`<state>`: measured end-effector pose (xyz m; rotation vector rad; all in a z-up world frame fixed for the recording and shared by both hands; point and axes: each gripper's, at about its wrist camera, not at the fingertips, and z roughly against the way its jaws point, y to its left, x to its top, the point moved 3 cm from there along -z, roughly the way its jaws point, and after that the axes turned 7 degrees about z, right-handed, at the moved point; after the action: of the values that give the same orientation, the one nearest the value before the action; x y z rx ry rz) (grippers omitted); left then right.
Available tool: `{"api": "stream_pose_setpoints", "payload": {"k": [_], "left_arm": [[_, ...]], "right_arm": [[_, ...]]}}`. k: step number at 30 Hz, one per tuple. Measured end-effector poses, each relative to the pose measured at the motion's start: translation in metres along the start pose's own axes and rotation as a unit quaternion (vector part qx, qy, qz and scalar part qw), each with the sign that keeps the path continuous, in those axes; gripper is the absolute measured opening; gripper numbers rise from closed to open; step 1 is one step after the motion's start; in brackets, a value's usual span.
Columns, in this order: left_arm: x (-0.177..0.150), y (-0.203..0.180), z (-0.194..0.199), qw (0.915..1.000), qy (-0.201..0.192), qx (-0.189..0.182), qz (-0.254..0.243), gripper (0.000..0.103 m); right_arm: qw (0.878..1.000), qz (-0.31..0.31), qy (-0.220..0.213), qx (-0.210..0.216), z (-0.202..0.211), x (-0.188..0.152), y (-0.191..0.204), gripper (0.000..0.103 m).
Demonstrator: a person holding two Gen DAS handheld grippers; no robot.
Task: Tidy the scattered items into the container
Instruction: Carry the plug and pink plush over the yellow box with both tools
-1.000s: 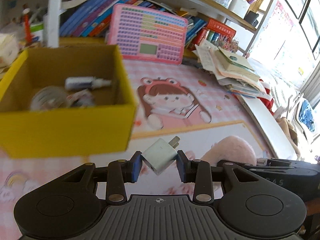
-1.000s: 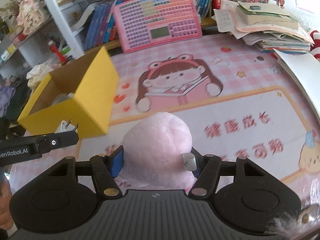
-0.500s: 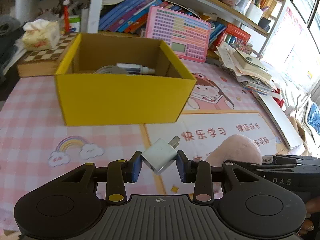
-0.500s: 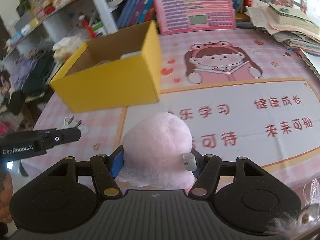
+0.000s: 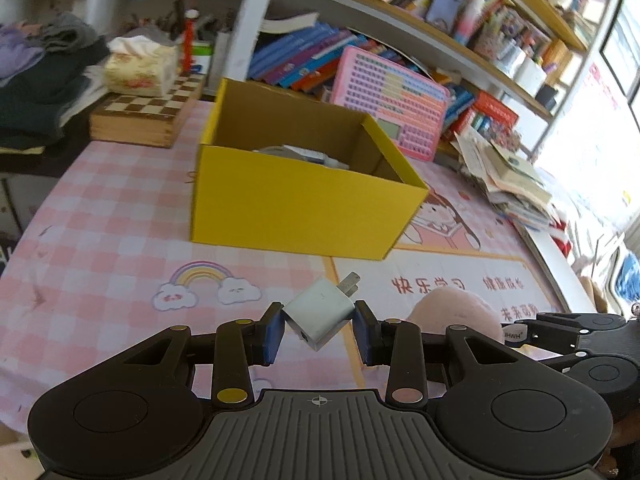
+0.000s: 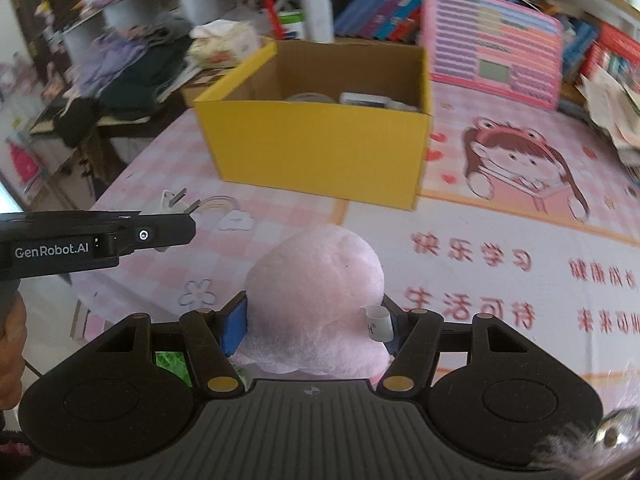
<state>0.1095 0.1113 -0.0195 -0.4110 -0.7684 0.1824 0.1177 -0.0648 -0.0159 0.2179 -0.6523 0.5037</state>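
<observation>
A yellow cardboard box (image 5: 304, 204) stands open on the pink mat; it also shows in the right wrist view (image 6: 320, 152). A small bottle (image 5: 316, 157) and other items lie inside it. My left gripper (image 5: 319, 330) is shut on a white plug adapter (image 5: 320, 314), held above the mat in front of the box. The adapter's prongs show in the right wrist view (image 6: 176, 200). My right gripper (image 6: 314, 330) is shut on a pink plush toy (image 6: 316, 284), to the right of the left gripper; the toy also shows in the left wrist view (image 5: 456, 312).
A pink toy keyboard (image 5: 390, 98) leans against books behind the box. A chessboard box (image 5: 144, 114) with a tissue pack (image 5: 138, 70) sits at the back left. Stacked papers (image 5: 508, 176) lie at the right. Clothes (image 6: 132, 68) are piled off the table's left edge.
Both grippers have pulled back and to the left with their loads. The box now sits farther away and more centred in both views.
</observation>
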Motion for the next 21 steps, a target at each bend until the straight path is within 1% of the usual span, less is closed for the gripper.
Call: {"api": "stream_pose_setpoints", "payload": {"k": [7,12,15,18,21], "left_arm": [[0.005,0.019,0.012,0.9992,-0.02,0.013,0.032,0.035],[0.016,0.019,0.013,0.9988,-0.036,0.01,0.032,0.035],[0.032,0.017,0.012,0.9982,-0.054,0.008,0.024,0.035],[0.055,0.011,0.008,0.997,-0.077,0.007,0.005,0.035],[0.08,0.004,-0.003,0.9953,-0.096,0.006,-0.013,0.035]], "right_arm": [[0.999,0.035,0.002,0.02,-0.009,0.013,0.017,0.062],[0.999,0.042,-0.013,0.023,-0.011,0.029,0.017,0.062],[0.998,0.035,-0.036,0.023,-0.007,0.045,0.011,0.062],[0.996,0.027,-0.077,0.022,0.004,0.069,-0.002,0.062],[0.993,0.024,-0.116,0.006,0.009,0.1,-0.021,0.062]]}}
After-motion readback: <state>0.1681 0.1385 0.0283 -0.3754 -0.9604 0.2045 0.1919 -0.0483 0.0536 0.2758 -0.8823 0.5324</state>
